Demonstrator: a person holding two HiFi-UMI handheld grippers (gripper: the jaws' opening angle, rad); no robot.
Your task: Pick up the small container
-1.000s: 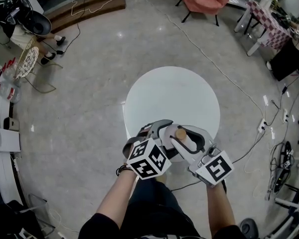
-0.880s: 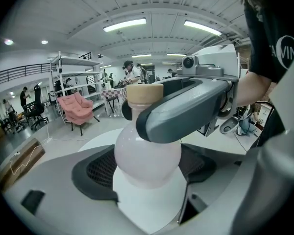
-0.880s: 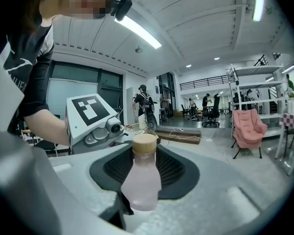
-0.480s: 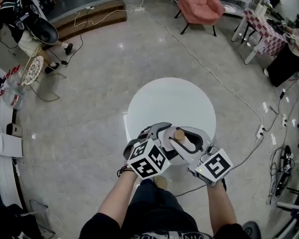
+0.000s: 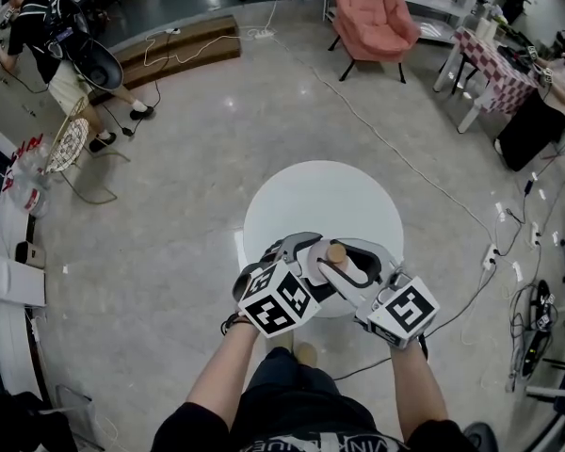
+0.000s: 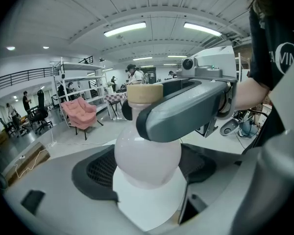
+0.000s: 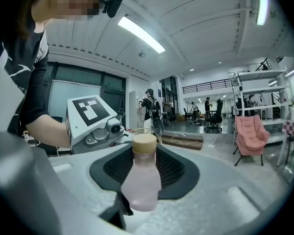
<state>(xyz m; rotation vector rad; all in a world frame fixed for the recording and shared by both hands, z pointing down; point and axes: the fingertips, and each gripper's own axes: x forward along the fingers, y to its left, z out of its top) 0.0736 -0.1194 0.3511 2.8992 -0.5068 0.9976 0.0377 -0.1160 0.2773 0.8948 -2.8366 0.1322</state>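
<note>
Left gripper point(image 5: 303, 260) and right gripper point(image 5: 350, 255) clasp corked pinkish small container point(image 7: 141, 180).

round white table point(image 5: 301, 196), pink armchair point(image 5: 370, 12)

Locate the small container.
In the head view, the small container sits centre-low, gripped between the left gripper and right gripper, over the near edge of the white table.

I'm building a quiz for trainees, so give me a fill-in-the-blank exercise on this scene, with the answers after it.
1. The small container sits between the jaws of ____ tools, the left tool and the right tool.
2. Below the tools stands a round ____ table.
3. The armchair across the floor is ____.
Missing words: both; white; pink.
</note>
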